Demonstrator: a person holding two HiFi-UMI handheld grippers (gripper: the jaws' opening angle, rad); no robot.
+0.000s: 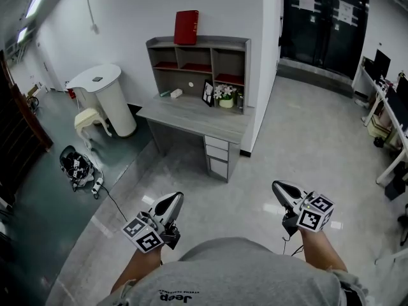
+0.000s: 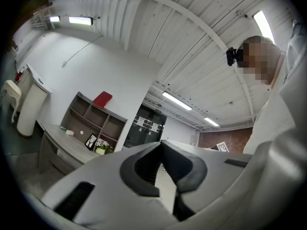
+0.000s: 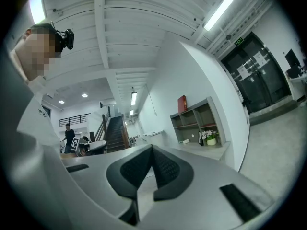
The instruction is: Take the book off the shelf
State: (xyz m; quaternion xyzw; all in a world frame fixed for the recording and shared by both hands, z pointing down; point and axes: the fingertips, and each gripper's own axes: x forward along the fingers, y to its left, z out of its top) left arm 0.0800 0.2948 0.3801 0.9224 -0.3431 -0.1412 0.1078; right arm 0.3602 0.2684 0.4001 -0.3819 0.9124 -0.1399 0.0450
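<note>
Your grey shirt (image 1: 242, 273) fills the bottom of the head view. Just beyond it you hold both tools out over the glossy pale floor (image 1: 255, 164): the left gripper (image 1: 173, 199) and the right gripper (image 1: 281, 187), each with its marker cube, well apart from each other. Far ahead, the red hardback book (image 1: 186, 27) stands upright on top of the grey wooden shelf unit (image 1: 197, 59). That unit sits on the grey desk (image 1: 191, 116) against the white wall. A small pot of white flowers (image 1: 225, 95) and a black picture frame (image 1: 208, 92) stand on the desk below the shelf's right end. Both of your grippers are well short of the desk.

Looking along the left gripper in its own view, the jaws are pressed together at the tips with nothing between them. The book shows small on the shelf top, up and to the left of the jaws.

The right gripper view shows its jaws likewise closed and empty. Book and shelf lie far off, above and to the right of the jaws.
</note>
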